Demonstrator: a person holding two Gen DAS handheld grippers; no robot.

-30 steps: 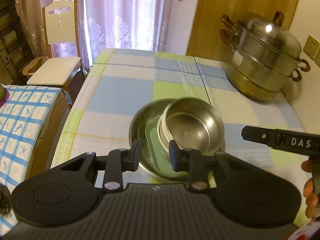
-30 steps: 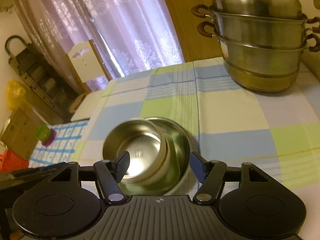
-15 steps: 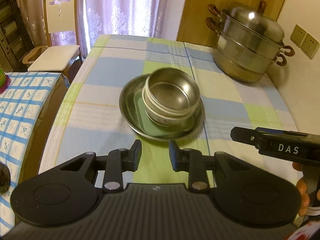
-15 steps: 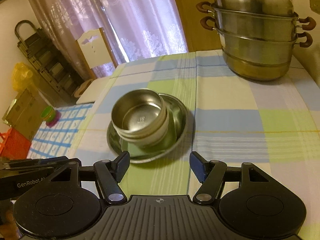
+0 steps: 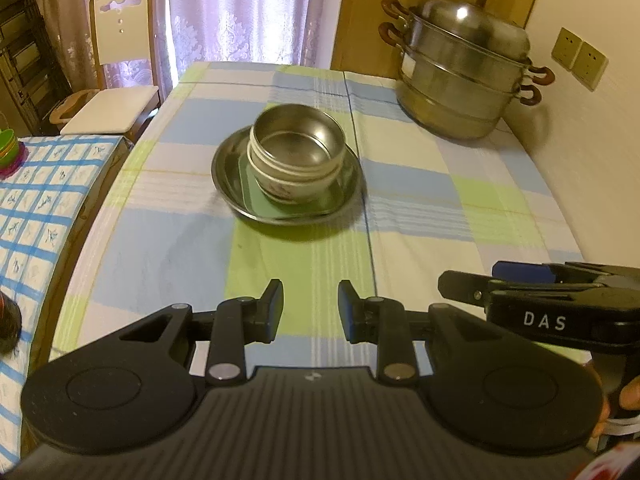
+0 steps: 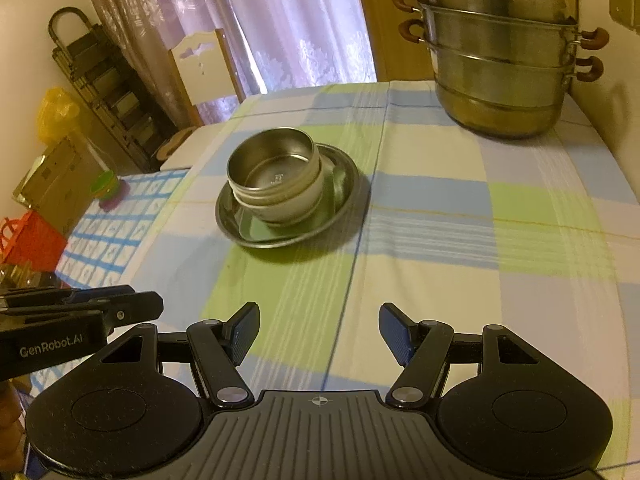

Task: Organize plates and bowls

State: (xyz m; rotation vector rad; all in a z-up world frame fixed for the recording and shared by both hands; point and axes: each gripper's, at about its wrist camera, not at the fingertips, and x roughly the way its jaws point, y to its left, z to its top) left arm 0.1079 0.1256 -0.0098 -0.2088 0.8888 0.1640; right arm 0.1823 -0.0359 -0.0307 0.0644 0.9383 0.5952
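Both grippers, left (image 5: 310, 306) and right (image 6: 318, 332), hover level near the stacked bowls (image 5: 296, 156), jaws apart, empty.

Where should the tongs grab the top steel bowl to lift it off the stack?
Probably the rim of the round stainless steel bowl, one finger inside and one outside, coming from above on the near side. It nests in a white ceramic bowl, so its wall is mostly covered; only the rim stands proud.
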